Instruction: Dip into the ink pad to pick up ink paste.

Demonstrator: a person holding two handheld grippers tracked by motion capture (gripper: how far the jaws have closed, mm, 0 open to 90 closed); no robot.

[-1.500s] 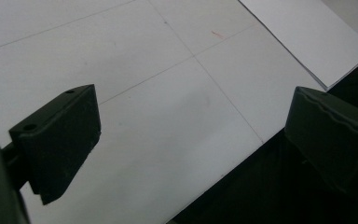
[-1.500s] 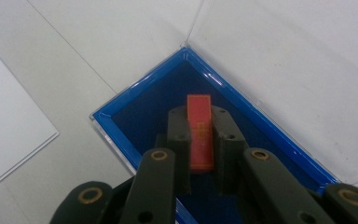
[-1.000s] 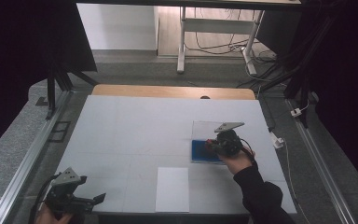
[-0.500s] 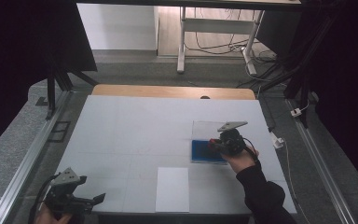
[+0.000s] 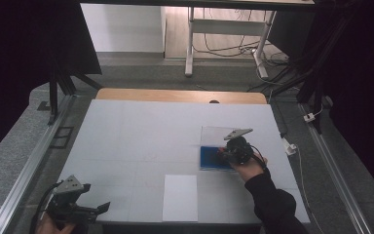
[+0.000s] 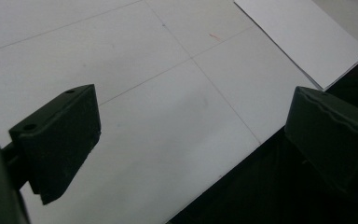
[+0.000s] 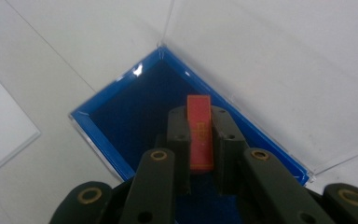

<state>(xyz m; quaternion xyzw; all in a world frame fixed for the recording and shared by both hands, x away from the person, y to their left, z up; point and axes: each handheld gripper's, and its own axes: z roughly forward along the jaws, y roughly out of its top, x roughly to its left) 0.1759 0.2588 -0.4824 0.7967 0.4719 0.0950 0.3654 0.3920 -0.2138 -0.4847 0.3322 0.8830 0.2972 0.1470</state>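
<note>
A blue-lined open case [image 7: 135, 112] lies on the white table, its clear lid [image 5: 219, 134] folded back beyond it. My right gripper [image 7: 200, 119] hangs over the case's blue inside, shut on a small red card [image 7: 199, 130] with yellow print. In the high view the right gripper [image 5: 226, 152] sits at the blue case [image 5: 209, 157], right of centre. My left gripper [image 5: 95, 209] rests at the table's near left corner, jaws wide apart with nothing between them; its fingers [image 6: 60, 135] frame bare table and the edge.
A white sheet of paper [image 5: 180, 197] lies at the near edge in the middle, and its corner [image 6: 307, 37] appears in the left gripper view. A wooden strip [image 5: 180, 95] runs along the far edge. Metal rails [image 5: 29, 165] flank the table.
The right gripper has drifted slightly over the blue case with the red card held. The left gripper has stayed put.
</note>
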